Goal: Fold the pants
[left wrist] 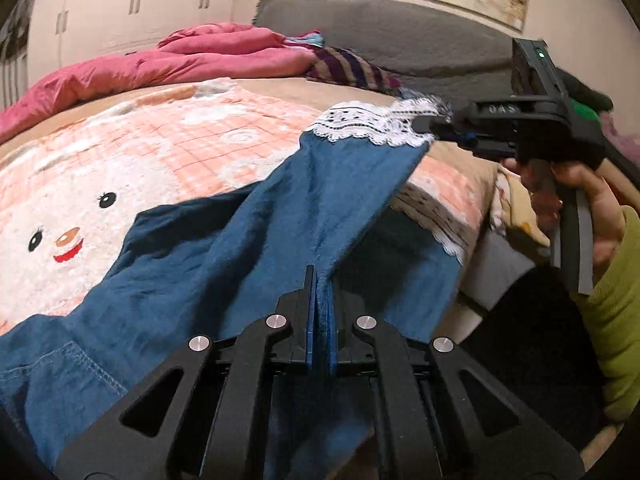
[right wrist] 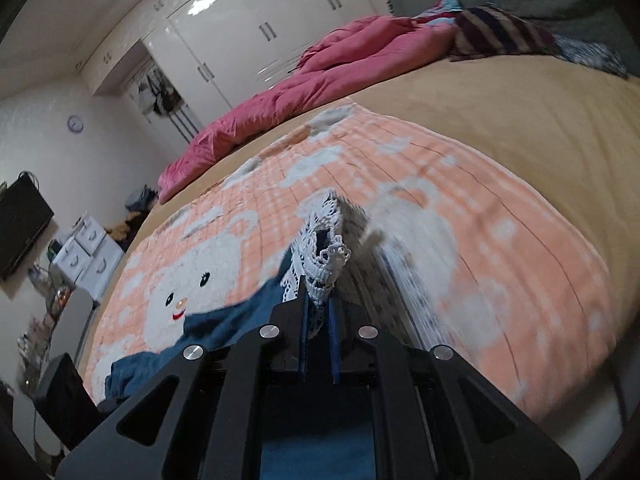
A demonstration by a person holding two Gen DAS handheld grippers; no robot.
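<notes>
We see a peach checked blanket [left wrist: 168, 140] with a white smiling cartoon face spread across the centre of the tan bed [right wrist: 520, 112]. Toward the upper middle lies a crumpled pink duvet [left wrist: 180, 60], beside a striped cushion [right wrist: 496, 34]. White wardrobe doors [right wrist: 248, 28] fill the upper left of the right wrist view, with a round wall clock [right wrist: 75, 123] at left.

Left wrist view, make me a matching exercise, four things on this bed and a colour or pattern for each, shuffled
Things:
1. pants
2. lace hem
3. quilt
4. blanket under the pants

Colour or pattern:
A. pink
B. peach check with a cartoon face
C. blue denim
D. white

Pairs: 1-C, 2-D, 3-A, 4-B

The left gripper pinches the denim, and the right gripper pinches the lace.
</notes>
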